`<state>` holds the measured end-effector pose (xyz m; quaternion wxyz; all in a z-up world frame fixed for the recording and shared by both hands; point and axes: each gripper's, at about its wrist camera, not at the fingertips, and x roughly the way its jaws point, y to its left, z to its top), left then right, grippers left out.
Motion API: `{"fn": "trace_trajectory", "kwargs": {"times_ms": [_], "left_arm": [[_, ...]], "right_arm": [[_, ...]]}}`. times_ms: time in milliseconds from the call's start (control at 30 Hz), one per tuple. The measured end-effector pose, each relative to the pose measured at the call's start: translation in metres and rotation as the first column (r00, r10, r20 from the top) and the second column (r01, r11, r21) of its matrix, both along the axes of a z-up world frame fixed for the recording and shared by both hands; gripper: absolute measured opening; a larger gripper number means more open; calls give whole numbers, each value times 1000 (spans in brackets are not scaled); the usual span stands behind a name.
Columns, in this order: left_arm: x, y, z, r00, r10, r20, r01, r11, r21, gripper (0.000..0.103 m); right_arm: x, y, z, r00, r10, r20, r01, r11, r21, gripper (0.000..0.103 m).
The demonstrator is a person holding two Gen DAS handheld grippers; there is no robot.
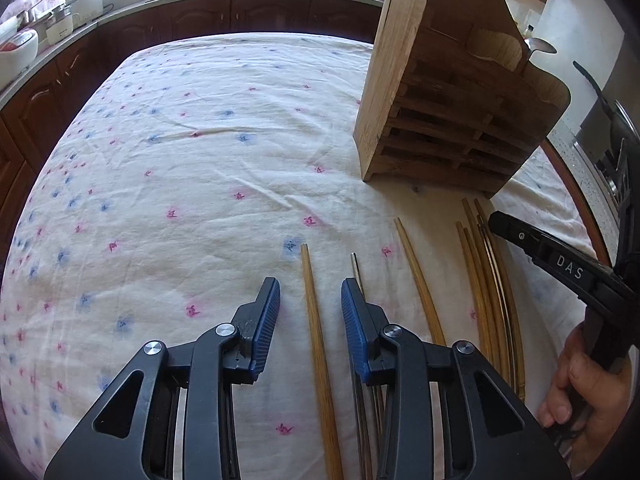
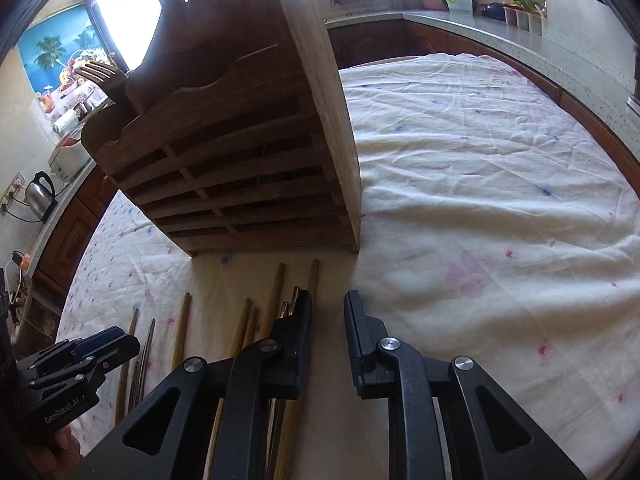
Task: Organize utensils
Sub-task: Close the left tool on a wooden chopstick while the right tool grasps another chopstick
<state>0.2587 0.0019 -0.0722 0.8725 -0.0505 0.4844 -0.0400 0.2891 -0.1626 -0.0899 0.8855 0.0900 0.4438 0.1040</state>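
Several wooden chopsticks and a few metal ones lie side by side on the flowered tablecloth [image 1: 180, 160]. My left gripper [image 1: 310, 300] is open, low over the cloth, and one wooden chopstick [image 1: 316, 340] lies between its fingers. A metal chopstick [image 1: 355, 268] runs under its right finger. A bundle of chopsticks [image 1: 486, 280] lies to the right. My right gripper [image 2: 328, 312] is open and empty, just right of that bundle [image 2: 276, 304]. The wooden utensil holder [image 1: 448, 120] stands behind the chopsticks; it also shows in the right wrist view [image 2: 240, 152].
The table is ringed by dark wooden cabinets [image 1: 240, 12] and a countertop with pots and bowls [image 1: 24, 48]. A kettle [image 2: 40, 196] and jars [image 2: 520, 12] stand on the counter. A fork [image 2: 96, 70] and a spoon [image 1: 540, 46] stick out of the holder.
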Motion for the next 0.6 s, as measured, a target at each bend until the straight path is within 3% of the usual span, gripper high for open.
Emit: {"fn": "trace_trajectory", "kwargs": {"times_ms": [233,433,567,600], "left_arm": [[0,3,0,1000,-5,-1,4,1000,-7,31],[1,-8,0,1000,-13,11,12,999,51,30],[1,-12,-1,999,-31,25,28,996,86,6],[2,-11,-1,999,-33,24,32,996,78,6]], "right_arm": [[-1,6,2,1000,-2,10,2,1000,10,17],[1,26,1,999,35,24,-32,991,-132,17],[1,41,-1,997,61,38,-50,972,-228,16],[0,40,-1,997,66,37,-56,972,-227,15]]}}
